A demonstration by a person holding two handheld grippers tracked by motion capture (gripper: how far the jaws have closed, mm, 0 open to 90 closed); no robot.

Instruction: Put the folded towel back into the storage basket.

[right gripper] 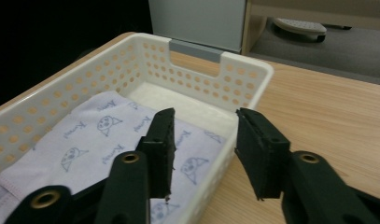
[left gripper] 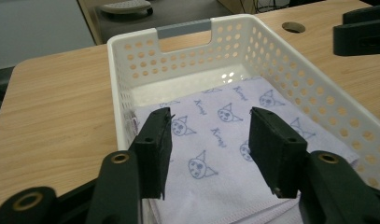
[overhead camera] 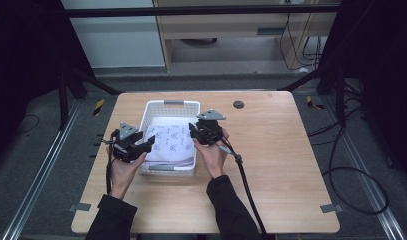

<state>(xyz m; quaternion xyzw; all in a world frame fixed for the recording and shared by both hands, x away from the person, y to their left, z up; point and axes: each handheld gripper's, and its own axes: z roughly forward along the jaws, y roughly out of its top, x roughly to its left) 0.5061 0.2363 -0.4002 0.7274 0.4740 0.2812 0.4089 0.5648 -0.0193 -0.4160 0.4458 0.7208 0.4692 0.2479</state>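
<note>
A white perforated basket (overhead camera: pixel 156 107) stands on the wooden table, holding a folded pale cloth (overhead camera: pixel 170 142) printed with blue cat faces. My left gripper (overhead camera: pixel 150 143) hovers at the basket's near left corner, open, its jaws above the cloth (left gripper: pixel 215 135) with nothing between them. My right gripper (overhead camera: pixel 192 131) is at the basket's right wall, open and empty; one jaw is over the cloth (right gripper: pixel 89 135), the other outside the basket wall (right gripper: pixel 215 177). The basket (left gripper: pixel 178 60) has a grey handle strip at its far end.
The wooden table (overhead camera: pixel 271 150) has a round cable hole (overhead camera: pixel 238 104) behind the basket to the right. A black cable (overhead camera: pixel 246 185) trails from the right gripper toward the table's front edge. Metal frame legs and floor cables surround the table.
</note>
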